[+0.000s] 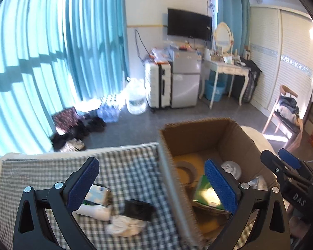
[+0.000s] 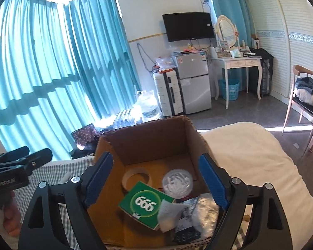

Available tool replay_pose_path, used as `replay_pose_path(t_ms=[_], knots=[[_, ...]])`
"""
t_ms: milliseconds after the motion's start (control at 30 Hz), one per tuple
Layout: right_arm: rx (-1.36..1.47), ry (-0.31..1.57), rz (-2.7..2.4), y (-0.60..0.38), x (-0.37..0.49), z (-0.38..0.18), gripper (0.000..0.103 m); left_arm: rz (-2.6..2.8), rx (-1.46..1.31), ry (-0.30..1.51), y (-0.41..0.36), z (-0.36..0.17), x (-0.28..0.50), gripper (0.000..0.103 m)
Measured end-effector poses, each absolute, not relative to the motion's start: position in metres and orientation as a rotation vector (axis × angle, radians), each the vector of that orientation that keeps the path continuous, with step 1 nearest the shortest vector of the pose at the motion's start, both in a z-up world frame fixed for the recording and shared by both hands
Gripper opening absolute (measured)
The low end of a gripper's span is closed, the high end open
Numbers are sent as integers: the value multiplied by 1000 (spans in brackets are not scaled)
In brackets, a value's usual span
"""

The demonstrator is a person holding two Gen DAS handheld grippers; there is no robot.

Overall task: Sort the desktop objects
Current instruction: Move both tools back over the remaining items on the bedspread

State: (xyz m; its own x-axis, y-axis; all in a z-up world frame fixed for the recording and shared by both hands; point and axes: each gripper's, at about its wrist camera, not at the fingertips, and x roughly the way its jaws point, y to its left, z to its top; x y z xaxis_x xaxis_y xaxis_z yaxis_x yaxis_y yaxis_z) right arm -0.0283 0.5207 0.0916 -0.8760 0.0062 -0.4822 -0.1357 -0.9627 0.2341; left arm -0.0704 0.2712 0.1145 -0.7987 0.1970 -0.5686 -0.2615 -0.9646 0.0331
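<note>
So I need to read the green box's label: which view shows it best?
The right wrist view: the green box lies unobstructed in the carton, label visible. In the left wrist view it's blurred, partly hidden behind a finger.

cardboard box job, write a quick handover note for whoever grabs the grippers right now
Left gripper: open, empty, straddling the box's left wall.
Right gripper: open, empty, over the box.
In the cardboard box: tape roll, green carton, clear round tub, some wrappers.
Still on the checked cloth: small carton, white bottle, black item, crumpled white tissue.
Left to do: move those four into the box.
</note>
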Motion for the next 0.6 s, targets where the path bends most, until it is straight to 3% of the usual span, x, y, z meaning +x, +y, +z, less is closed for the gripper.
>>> replay_pose_path(t_ms=[333,600], knots=[[-710,349,3040,475,-15,109,99,2993,-838,343,206,125,-48,103],[-726,192,3123,418,-14,117,103,3093,-844,207,140,122,-31,103]])
